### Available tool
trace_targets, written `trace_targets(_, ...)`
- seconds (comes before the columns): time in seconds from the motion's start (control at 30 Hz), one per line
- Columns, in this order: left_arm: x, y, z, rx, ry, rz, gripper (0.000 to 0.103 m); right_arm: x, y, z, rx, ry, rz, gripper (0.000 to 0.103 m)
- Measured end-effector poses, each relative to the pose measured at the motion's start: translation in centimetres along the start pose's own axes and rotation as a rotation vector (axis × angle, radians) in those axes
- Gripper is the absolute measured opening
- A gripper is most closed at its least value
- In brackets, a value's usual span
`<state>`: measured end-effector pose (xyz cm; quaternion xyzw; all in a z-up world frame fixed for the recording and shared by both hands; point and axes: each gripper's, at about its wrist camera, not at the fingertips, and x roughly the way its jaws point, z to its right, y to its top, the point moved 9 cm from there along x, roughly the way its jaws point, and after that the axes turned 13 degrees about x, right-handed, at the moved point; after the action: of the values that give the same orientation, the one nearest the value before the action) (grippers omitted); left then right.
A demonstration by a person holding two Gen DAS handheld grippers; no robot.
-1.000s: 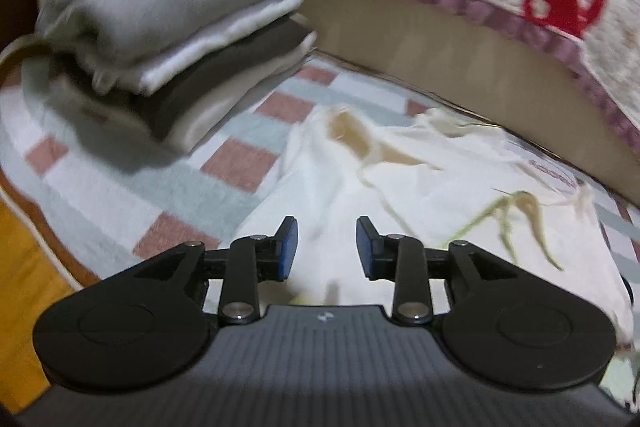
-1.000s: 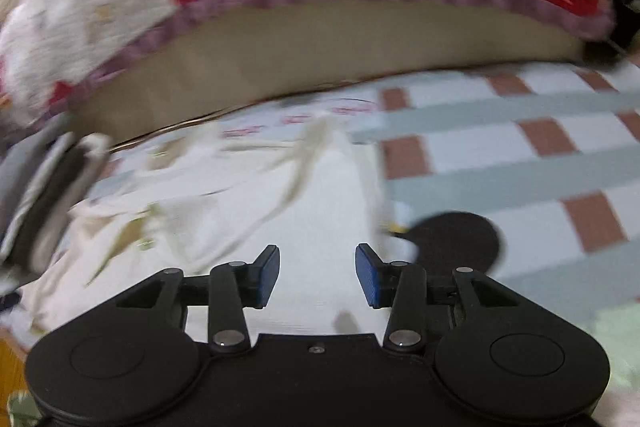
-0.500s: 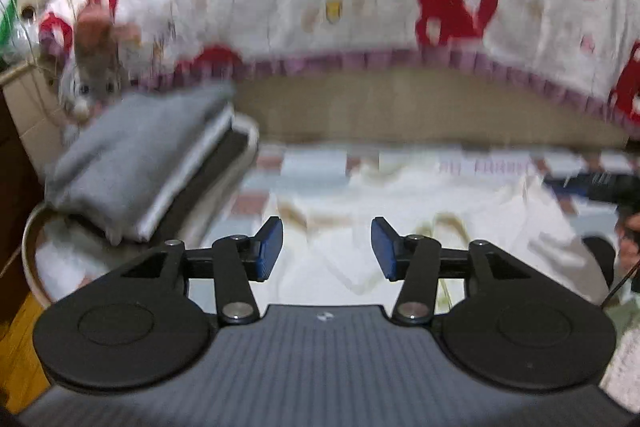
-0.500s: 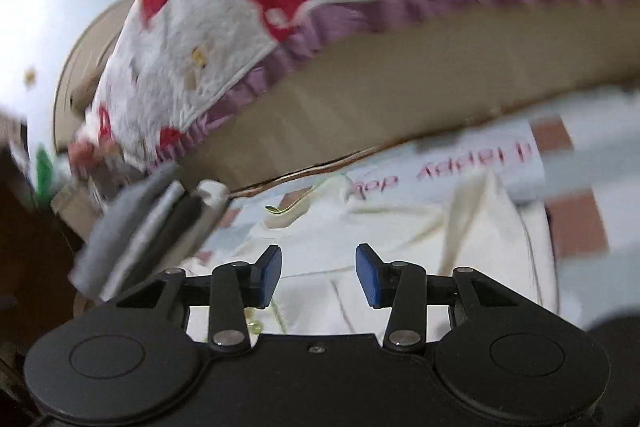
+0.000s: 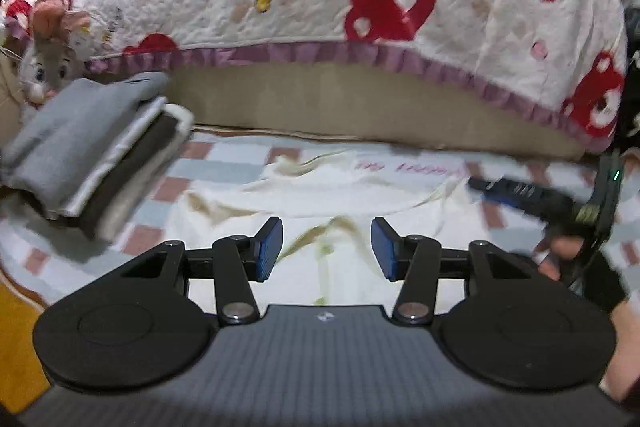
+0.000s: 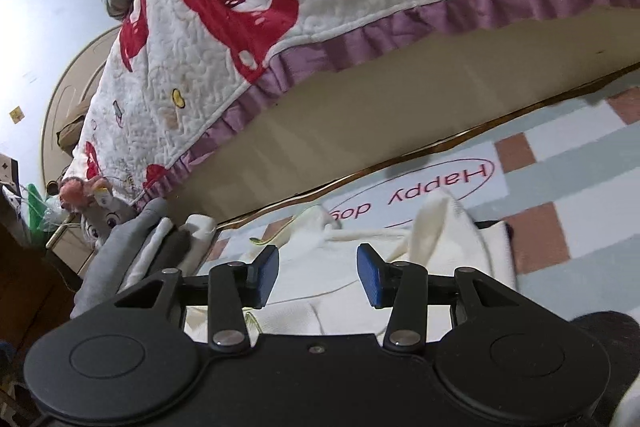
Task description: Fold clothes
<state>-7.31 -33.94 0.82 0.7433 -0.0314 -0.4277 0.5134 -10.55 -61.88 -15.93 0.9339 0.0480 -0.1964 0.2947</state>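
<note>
Cream garment (image 5: 340,187) flat on mat ahead, below both tongs: left tongs (image 5: 327,247) just widened, empty; right tongs (image 6: 318,275) half-open, empty, nearer.

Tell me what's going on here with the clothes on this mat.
A person is folding clothes with a handheld gripper in each hand. A cream garment lies spread, not yet folded, on the checked mat beside the bed. The left gripper has just been opening with nothing between its fingers, and the right gripper is open and empty above the garment. A stack of folded clothes sits at the left, by a plush toy.
</note>
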Motion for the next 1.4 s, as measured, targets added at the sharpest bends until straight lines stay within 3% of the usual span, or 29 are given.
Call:
trace_targets(0.13,4.3,0.4,0.1,0.083,0.058,0.016,0.052,-0.8,1.0,1.9,0.054,-0.046,0.051,0.050)
trace_targets(0.3,11.0,1.2,-2.1,0.216,0.089,-0.109,0.052,1.0,3.0,4.7,0.100,-0.062,0.027,0.051)
trace_targets(0.43,17.7,1.8,-3.8,0.323,0.038,-0.206,0.052,3.9,4.7,5.6,0.015,-0.101,-0.012,0.051)
trace_targets(0.5,21.2,0.7,-4.7,0.365,0.029,-0.263,0.052,5.8,4.8,5.7,-0.037,-0.131,-0.044,0.051)
trace_targets(0.6,26.2,-1.8,-6.6,0.334,0.026,-0.315,0.049,8.4,4.7,5.9,-0.134,-0.187,-0.089,0.052)
trace_targets(0.7,28.3,-4.3,-8.3,0.228,-0.055,-0.316,0.049,10.6,4.4,6.7,-0.249,-0.254,-0.127,0.052)
trace_targets(0.8,29.6,-6.2,-9.6,0.108,-0.162,-0.308,0.049,11.5,4.4,9.1,-0.172,-0.263,-0.158,0.052)
trace_targets(0.87,30.7,-7.3,-9.6,0.117,-0.207,-0.314,0.048,11.7,4.4,10.5,-0.114,-0.256,-0.174,0.052)
trace_targets(0.97,32.0,-8.2,-8.7,0.202,-0.239,-0.335,0.049,12.1,3.8,10.7,-0.223,-0.285,-0.221,0.052)
trace_targets(1.07,33.4,-7.9,-8.8,0.240,-0.214,-0.324,0.064,12.6,3.1,10.6,-0.265,-0.284,-0.244,0.053)
trace_targets(1.13,34.9,-7.3,-9.1,0.238,-0.176,-0.305,0.064,13.0,3.3,10.8,-0.232,-0.270,-0.216,0.053)
trace_targets(1.17,35.5,-6.8,-9.0,0.265,-0.160,-0.279,0.060,13.3,3.4,10.8,-0.219,-0.259,-0.201,0.054)
trace_targets(1.2,35.9,-6.2,-8.9,0.300,-0.131,-0.264,0.039,13.6,3.6,10.7,-0.212,-0.247,-0.186,0.054)
trace_targets(1.23,36.3,-5.5,-8.8,0.336,-0.097,-0.256,0.004,14.0,3.7,10.7,-0.204,-0.235,-0.170,0.054)
trace_targets(1.27,36.7,-4.9,-8.8,0.371,-0.063,-0.247,0.003,14.2,3.7,10.5,-0.213,-0.222,-0.159,0.054)
trace_targets(1.3,37.0,-4.0,-9.1,0.370,-0.026,-0.233,0.003,14.5,3.6,10.3,-0.238,-0.207,-0.151,0.039)
trace_targets(1.33,37.2,-3.3,-9.5,0.348,-0.003,-0.219,0.003,14.6,3.5,10.0,-0.255,-0.200,-0.143,0.013)
trace_targets(1.37,37.2,-2.5,-10.0,0.324,0.015,-0.205,0.003,14.4,3.6,9.8,-0.250,-0.195,-0.132,0.006)
trace_targets(1.4,37.3,-1.8,-10.5,0.300,0.033,-0.191,0.003,14.1,3.9,9.7,-0.231,-0.188,-0.119,0.005)
